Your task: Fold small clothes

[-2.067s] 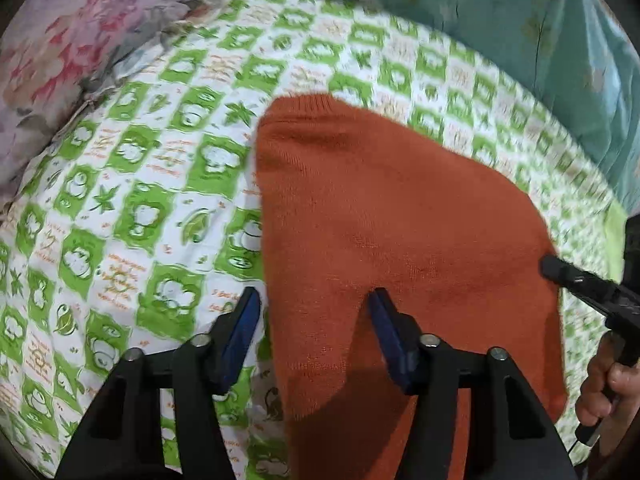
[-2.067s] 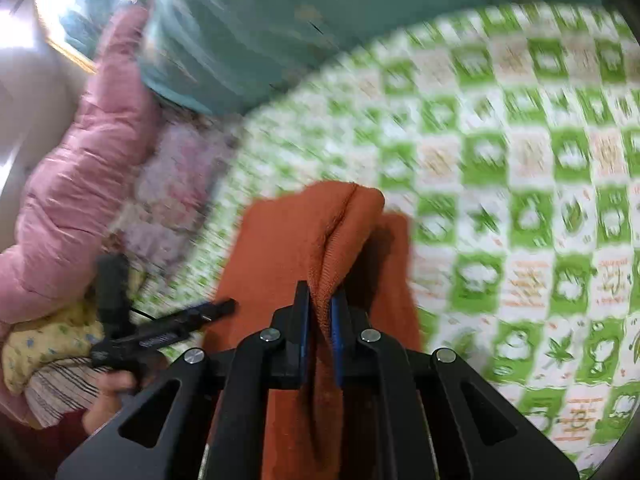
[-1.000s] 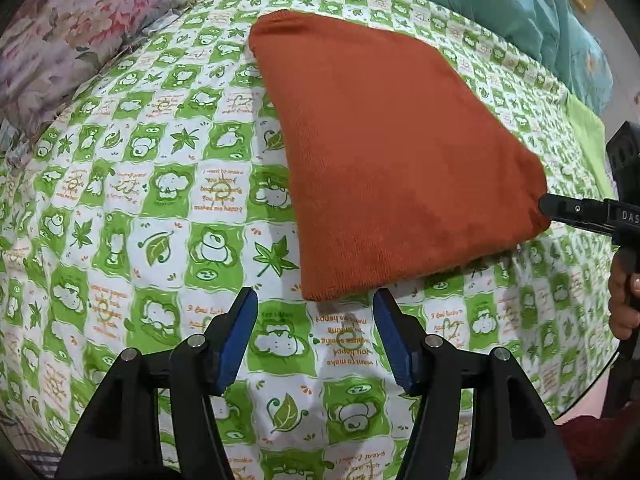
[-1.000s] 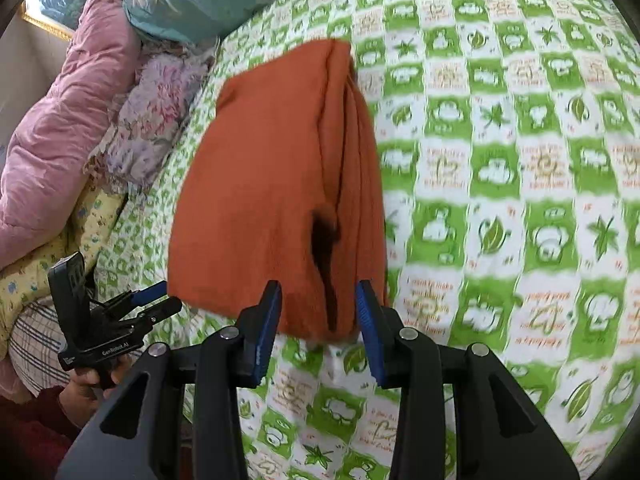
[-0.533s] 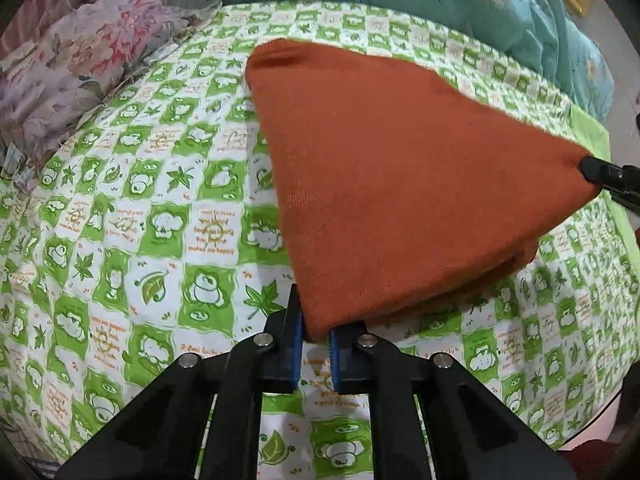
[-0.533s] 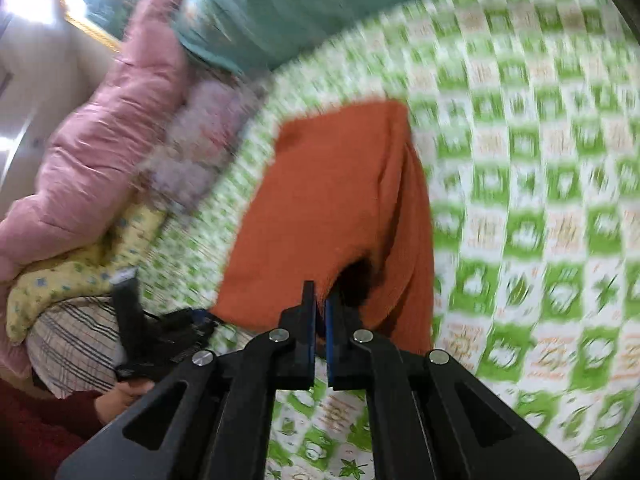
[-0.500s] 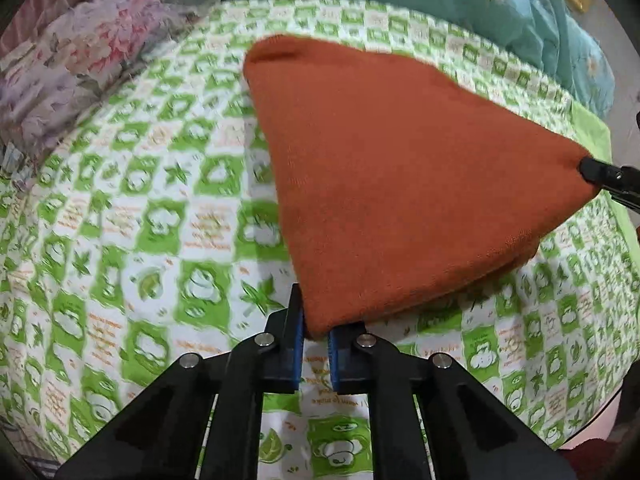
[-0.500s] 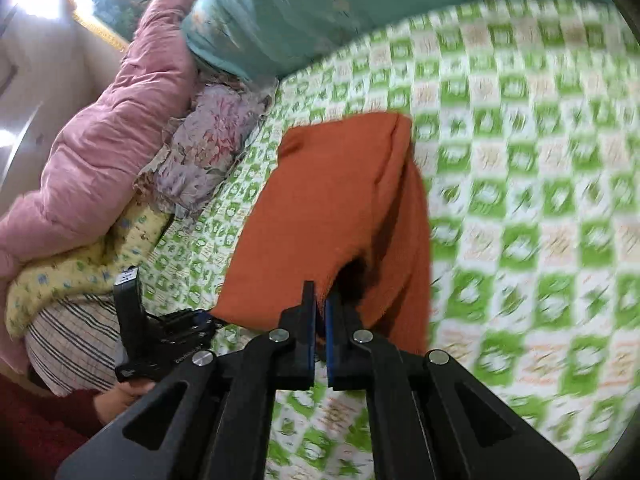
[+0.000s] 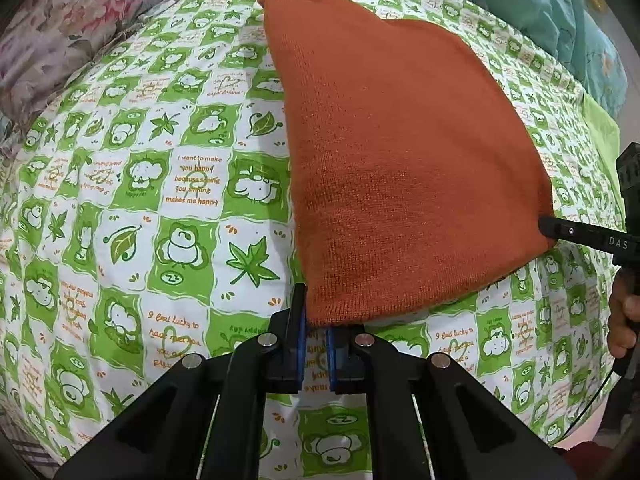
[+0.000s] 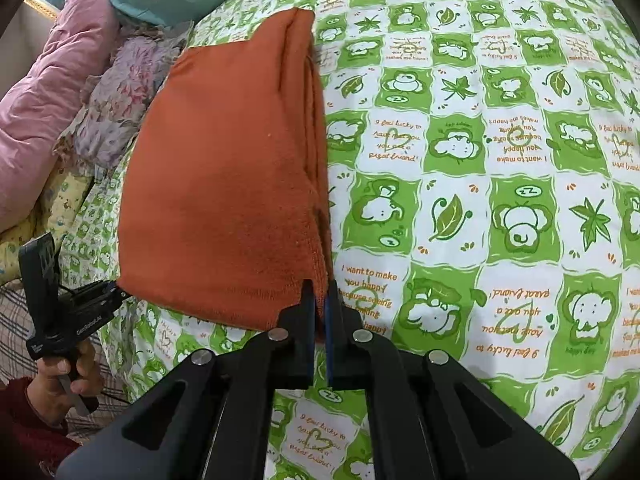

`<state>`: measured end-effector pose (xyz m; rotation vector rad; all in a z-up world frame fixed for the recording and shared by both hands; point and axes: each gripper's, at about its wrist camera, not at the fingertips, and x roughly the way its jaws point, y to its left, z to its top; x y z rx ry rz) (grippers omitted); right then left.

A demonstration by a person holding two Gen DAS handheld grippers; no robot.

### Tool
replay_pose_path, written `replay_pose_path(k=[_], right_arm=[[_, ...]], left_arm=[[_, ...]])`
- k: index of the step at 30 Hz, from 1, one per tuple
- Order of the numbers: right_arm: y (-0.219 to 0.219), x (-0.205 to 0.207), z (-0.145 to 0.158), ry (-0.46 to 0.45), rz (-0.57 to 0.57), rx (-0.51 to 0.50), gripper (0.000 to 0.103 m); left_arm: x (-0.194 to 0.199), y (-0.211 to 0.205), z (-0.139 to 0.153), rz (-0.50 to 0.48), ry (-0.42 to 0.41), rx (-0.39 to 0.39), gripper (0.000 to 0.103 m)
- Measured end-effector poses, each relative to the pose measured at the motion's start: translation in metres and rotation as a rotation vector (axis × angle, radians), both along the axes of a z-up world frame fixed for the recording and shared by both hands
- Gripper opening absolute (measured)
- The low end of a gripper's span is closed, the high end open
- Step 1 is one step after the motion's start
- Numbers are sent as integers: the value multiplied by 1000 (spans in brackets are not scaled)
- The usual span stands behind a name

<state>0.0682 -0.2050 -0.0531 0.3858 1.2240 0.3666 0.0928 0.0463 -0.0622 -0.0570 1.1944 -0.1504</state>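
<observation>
Orange knit point(image 9: 400, 168) corners, both grippers clamped

The left gripper point(image 9: 316, 320) is clamped on the near corner of a folded orange knit point(image 9: 400, 168), which lies on a green-and-white checked sheet point(image 9: 160, 200). At the right edge, the right gripper point(image 9: 560, 232) pinches the knit's other near corner, a hand point(image 9: 624, 320) below it. Floral bedding point(image 9: 60, 20) lies top left, teal bedding point(image 9: 560, 12) top right.

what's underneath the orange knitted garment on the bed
The orange knitted garment lies on the green and white printed bedsheet. At its side edge its own folded layers show stacked beneath the top one. Whether anything else lies under it cannot be seen; the fabric covers that.
</observation>
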Motion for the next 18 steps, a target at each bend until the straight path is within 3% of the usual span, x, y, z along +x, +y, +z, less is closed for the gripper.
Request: replay_pose_path(k=[3, 6, 7, 13, 18], right_arm=[[1, 1, 2, 28, -25, 13, 6], [-2, -2, 9, 45, -26, -6, 25], [-5, -4, 13, 40, -26, -15, 26], [-17, -6, 47, -38, -78, -11, 26], [-8, 26, 67, -126, -77, 49, 26]], left_arm=[[0, 3, 2, -12, 20, -17, 9], [-6, 12, 8, -29, 42, -26, 13], [-10, 18, 13, -31, 43, -33, 13], [-17, 43, 54, -21, -31, -131, 13], [17, 39, 69, -15, -75, -176, 13]])
